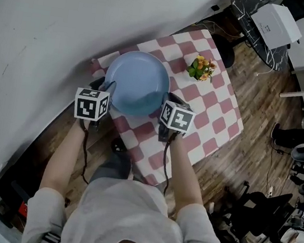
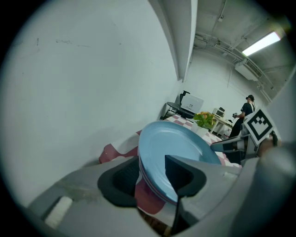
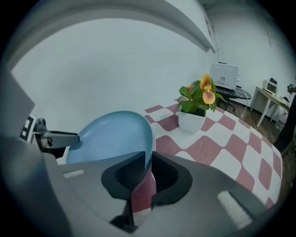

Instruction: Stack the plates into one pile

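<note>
The blue-topped pile of plates (image 1: 138,82) sits on the checked table (image 1: 212,118) near a potted flower (image 1: 201,67), its rim loose between the left gripper's (image 1: 108,87) wide-spread jaws, while the right gripper's (image 1: 164,100) narrow jaws pinch the opposite edge.

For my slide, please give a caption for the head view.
Left gripper and right gripper flank a blue plate on a checked table.

Left gripper (image 1: 107,87) and right gripper (image 1: 165,102): grey bodies, black pads (image 2: 121,181), black-and-white marker cubes (image 1: 91,104), black cables (image 1: 84,156). Shirt (image 1: 126,216): light grey, short sleeves.
</note>
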The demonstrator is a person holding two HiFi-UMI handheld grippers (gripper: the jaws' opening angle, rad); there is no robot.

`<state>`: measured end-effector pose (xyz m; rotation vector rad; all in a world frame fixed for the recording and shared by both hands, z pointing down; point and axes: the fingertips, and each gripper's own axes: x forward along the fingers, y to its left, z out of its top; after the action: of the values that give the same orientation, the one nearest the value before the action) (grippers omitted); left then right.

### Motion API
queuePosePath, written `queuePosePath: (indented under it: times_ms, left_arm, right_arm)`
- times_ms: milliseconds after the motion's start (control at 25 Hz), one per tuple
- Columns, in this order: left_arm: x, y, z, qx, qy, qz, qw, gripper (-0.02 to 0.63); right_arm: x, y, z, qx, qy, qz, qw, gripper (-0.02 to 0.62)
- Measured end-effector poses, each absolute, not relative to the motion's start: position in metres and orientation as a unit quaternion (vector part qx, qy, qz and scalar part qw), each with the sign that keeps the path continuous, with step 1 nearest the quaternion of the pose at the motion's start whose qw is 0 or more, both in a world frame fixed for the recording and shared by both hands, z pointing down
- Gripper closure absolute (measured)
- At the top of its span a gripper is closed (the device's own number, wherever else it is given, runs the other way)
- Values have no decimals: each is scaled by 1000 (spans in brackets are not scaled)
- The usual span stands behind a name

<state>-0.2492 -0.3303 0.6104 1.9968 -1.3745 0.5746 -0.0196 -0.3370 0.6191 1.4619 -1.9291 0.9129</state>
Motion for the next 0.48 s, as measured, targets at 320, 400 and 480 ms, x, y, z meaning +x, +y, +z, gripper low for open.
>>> queuePosePath:
  times_ms: [320,400,480]
  left_arm:
    - [-265,-337,572,766,-563,191,247,497]
    - [-269,-336,557,763,-579,181,224,553]
    - [-271,-332,543,762,-589,165,211,600]
  right_arm:
    - [-26,-335,579,559,-745,289,222,592]
    - [-28,-332,562,555,-758,280,197,592]
    - [-27,-327,546,555,-768,266,176,592]
